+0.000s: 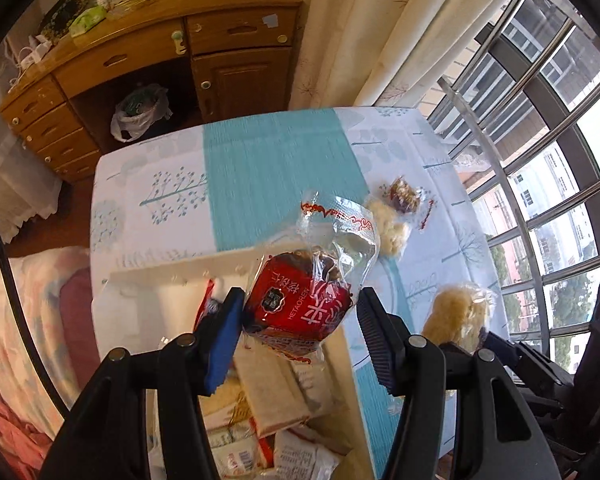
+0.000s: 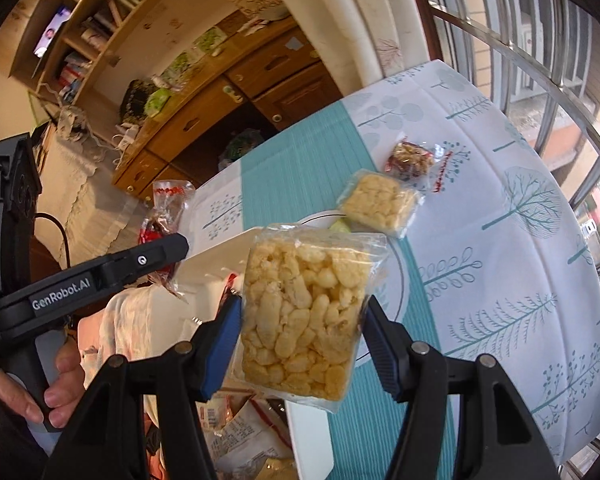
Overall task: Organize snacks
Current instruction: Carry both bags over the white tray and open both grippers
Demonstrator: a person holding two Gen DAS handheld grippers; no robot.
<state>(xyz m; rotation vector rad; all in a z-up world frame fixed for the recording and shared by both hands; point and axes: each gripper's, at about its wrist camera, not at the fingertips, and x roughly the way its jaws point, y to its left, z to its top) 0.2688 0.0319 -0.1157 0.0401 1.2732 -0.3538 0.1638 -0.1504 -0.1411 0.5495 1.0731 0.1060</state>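
The left hand-held gripper [image 1: 300, 316] is clamped on a clear cellophane packet with a red label [image 1: 300, 308] printed in white characters; dark brown contents show above the label, and the crinkled top of the packet carries a red ornamental border. It hangs in the air above the rim of a white storage box [image 1: 172, 268], held at its lower part between the blue pad on one side and the dark ribbed pad on the other. The right hand-held gripper [image 2: 300, 340] grips a square clear bag of pale yellow puffed-rice cake [image 2: 304, 316], its lumpy kernels pressed into a slab, the plastic edges loose at the upper corners; it too is lifted off the table [image 2: 500, 240], over the near corner of the box. Two snacks lie on the tree-patterned cloth beyond: one more yellow puffed-rice cake [image 2: 380, 202] and, just behind it and touching its corner, one packet of brown nut brittle [image 2: 410, 160] with red trim. So there are two puffed-rice cakes, one red-labelled packet and one nut packet outside the box. Inside the box lie several wrapped snacks [image 1: 284, 432], overlapping too much to count. A person's hand [image 2: 40, 384] holds the handle of the left device.
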